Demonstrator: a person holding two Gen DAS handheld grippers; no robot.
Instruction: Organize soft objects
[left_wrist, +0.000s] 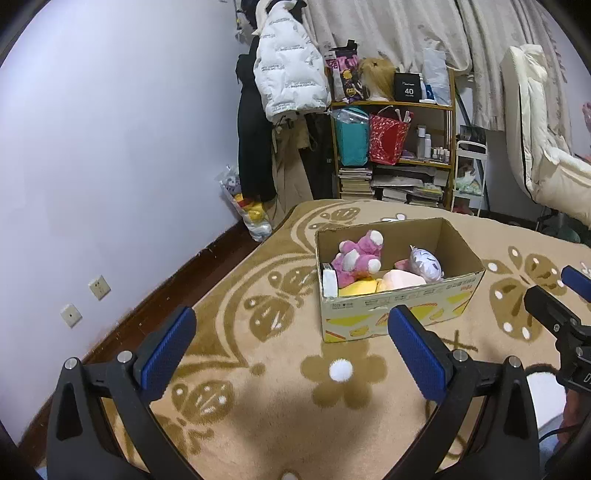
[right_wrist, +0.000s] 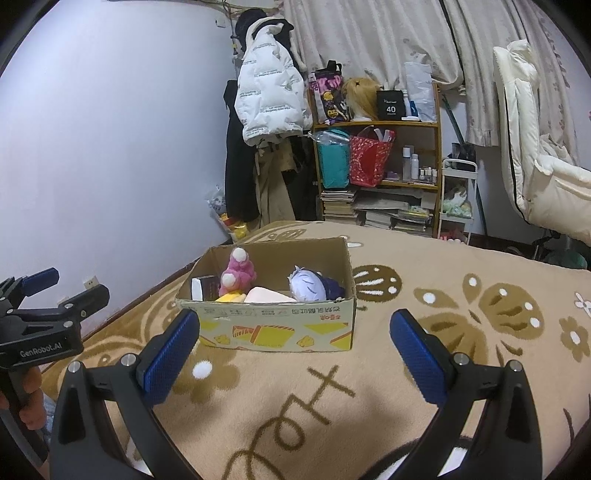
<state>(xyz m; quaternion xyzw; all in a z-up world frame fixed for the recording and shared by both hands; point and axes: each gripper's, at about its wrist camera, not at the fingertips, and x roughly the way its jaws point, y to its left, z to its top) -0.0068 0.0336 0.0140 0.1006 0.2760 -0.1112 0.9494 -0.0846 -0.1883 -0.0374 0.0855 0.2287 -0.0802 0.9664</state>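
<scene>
Both hand-held grippers were hanging wide open over the bed with nothing in either of them. The left hand-held gripper (left_wrist: 291, 339) had its blue pads (left_wrist: 166, 347) spread far apart, and the right hand-held gripper (right_wrist: 295, 343) was the same, empty all the way.

The cardboard box (left_wrist: 399, 306) sat on the tan butterfly-pattern blanket (left_wrist: 258, 406), up around 12 to 1 o'clock from the left one and about 11 o'clock from the right one, well clear of both sets of fingers. All the soft stuff I could see was inside it: a pink plush (left_wrist: 356, 258) stood up at the back-left, a white-and-purple plush (left_wrist: 424, 264) lay on the right side, a pale pink cushion (left_wrist: 402, 278) was down in front of that, and something yellow (left_wrist: 356, 288) was tucked low beside the cushion. There was also a small white box (left_wrist: 330, 282) jammed against the left wall.

In the left wrist view the right hand-held gripper poked in at 3 o'clock; in the right wrist view the left one showed at 9 o'clock.

Behind the bed, around 12 o'clock, stood a wooden shelf (right_wrist: 376, 125) crammed with bags and books, with a white puffer jacket (right_wrist: 271, 96) hanging just to its left.
</scene>
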